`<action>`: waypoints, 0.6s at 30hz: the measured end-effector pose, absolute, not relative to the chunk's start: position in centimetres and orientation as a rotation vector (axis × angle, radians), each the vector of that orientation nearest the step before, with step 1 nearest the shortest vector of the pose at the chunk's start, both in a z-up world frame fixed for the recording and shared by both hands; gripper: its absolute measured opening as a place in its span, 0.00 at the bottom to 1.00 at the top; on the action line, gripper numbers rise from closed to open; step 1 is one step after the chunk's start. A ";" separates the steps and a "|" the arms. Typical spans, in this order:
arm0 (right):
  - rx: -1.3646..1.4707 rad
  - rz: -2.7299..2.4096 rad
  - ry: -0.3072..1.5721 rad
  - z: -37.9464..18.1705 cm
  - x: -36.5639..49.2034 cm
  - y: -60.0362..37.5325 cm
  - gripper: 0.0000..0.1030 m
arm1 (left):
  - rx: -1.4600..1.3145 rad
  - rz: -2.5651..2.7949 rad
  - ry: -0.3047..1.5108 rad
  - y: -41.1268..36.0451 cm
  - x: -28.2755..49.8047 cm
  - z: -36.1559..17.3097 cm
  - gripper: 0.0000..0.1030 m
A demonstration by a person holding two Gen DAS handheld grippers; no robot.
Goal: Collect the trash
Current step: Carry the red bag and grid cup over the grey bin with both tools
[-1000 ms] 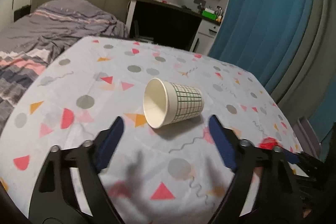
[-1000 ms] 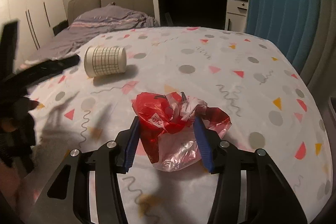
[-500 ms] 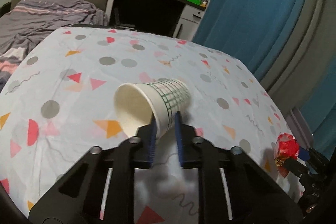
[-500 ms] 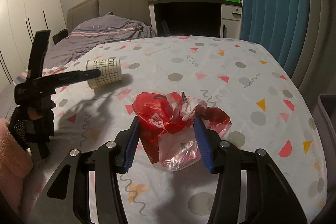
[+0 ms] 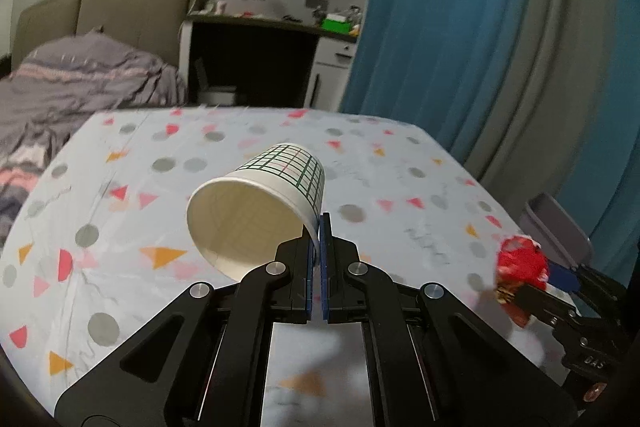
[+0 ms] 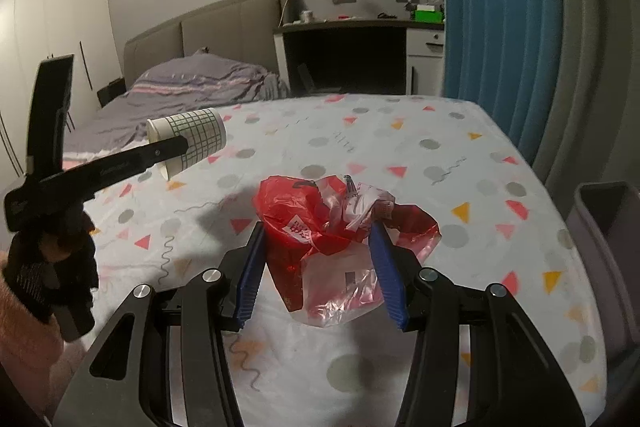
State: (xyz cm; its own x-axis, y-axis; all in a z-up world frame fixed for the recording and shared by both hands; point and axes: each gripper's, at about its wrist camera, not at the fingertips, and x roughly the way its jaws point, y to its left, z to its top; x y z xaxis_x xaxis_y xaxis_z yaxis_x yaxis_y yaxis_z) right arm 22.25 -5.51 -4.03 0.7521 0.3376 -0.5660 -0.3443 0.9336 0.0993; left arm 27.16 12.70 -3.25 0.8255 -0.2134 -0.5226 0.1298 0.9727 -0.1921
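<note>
Two trash items noted, both in hand. Item 1: paper cup (image 5: 260, 211), tapered, white w/ dark green grid print, plain cream inside, rolled rim. Left gripper (image 5: 319, 239) has its blue ribbed fingers closed tight on the cup wall at the rim, one inside, one outside; cup lies on its side, mouth toward camera, clear of the worktop (image 5: 120, 307). Item 2: red plastic bag (image 6: 320, 227), thin, crinkled, part clear film, white label w/ red print, bunched up. Right gripper (image 6: 320, 267) fingers sit partly apart, pressing the bag's sides; bag hangs between them above the worktop. Worktop cover: pale cloth, printed w/ grey dots, pink, red and orange triangles, squiggles. Grey bin (image 6: 600, 227) at right edge.
</note>
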 end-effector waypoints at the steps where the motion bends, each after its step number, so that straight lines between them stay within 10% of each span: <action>1: -0.007 0.368 0.610 -3.8 22.0 -5.9 0.49 | -0.142 -0.195 0.564 11.7 26.7 -2.7 0.02; 18: 0.076 0.251 0.505 -0.6 19.0 -15.3 0.49 | -0.046 -0.386 0.504 -1.6 23.9 1.2 0.02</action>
